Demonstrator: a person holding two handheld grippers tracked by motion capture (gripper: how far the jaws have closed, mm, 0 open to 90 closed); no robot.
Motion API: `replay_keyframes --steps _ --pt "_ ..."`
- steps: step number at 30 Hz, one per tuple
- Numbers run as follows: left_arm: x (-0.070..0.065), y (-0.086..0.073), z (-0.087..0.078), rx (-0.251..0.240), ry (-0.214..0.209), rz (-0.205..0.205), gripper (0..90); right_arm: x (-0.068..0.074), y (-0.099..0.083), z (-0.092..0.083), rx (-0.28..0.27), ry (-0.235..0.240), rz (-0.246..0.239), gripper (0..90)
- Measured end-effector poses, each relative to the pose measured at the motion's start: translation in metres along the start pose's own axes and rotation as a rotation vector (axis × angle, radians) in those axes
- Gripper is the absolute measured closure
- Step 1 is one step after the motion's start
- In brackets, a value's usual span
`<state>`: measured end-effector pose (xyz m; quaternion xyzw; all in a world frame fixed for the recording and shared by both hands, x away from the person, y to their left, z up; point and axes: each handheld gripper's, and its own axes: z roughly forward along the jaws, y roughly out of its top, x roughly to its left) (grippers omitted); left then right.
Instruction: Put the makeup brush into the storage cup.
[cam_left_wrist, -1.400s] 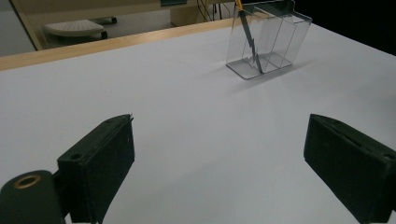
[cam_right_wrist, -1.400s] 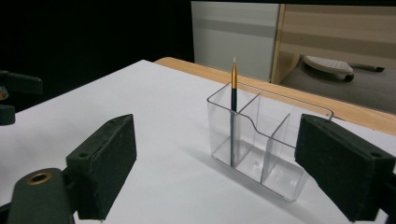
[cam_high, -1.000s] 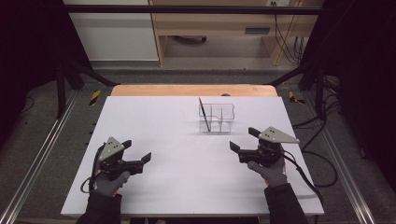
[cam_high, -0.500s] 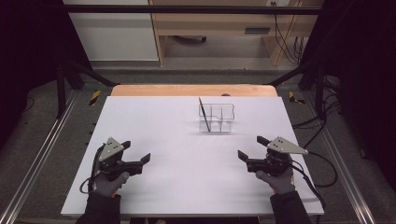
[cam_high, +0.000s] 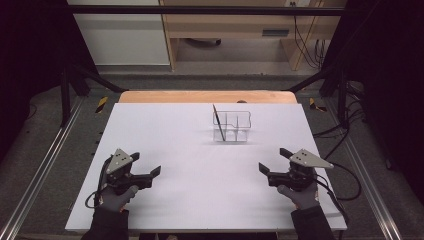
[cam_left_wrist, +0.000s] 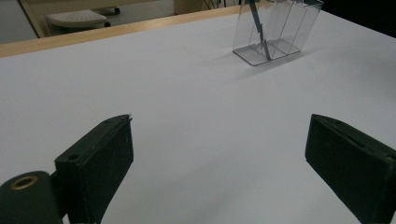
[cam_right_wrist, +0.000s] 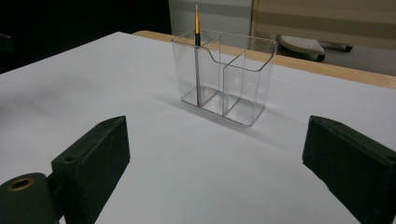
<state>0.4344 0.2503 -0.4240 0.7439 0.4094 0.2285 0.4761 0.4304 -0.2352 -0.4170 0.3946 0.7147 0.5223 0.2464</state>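
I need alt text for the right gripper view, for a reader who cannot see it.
A clear plastic organizer with compartments stands on a white table, and a thin brush stands upright in its far left corner. The open right gripper shows two black jaws in front.

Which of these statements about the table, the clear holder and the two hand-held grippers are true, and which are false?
1. The holder stands upright on the table. True.
2. The brush lies flat on the table. False: it stands tilted inside the holder, in the left compartment in the high view.
3. The left hand-held gripper is open and holds nothing. True.
4. The right hand-held gripper is shut on the brush. False: its jaws are apart and empty, well short of the holder.
5. The holder is full of pens. False: the brush is the one thing in it.
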Motion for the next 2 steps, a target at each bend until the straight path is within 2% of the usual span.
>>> replay_keyframes --steps 2 --pt "0.0001 0.0000 -0.0001 0.000 0.000 0.000 7.2 -0.0007 -0.0003 -0.0007 0.000 -0.003 0.002 8.0"
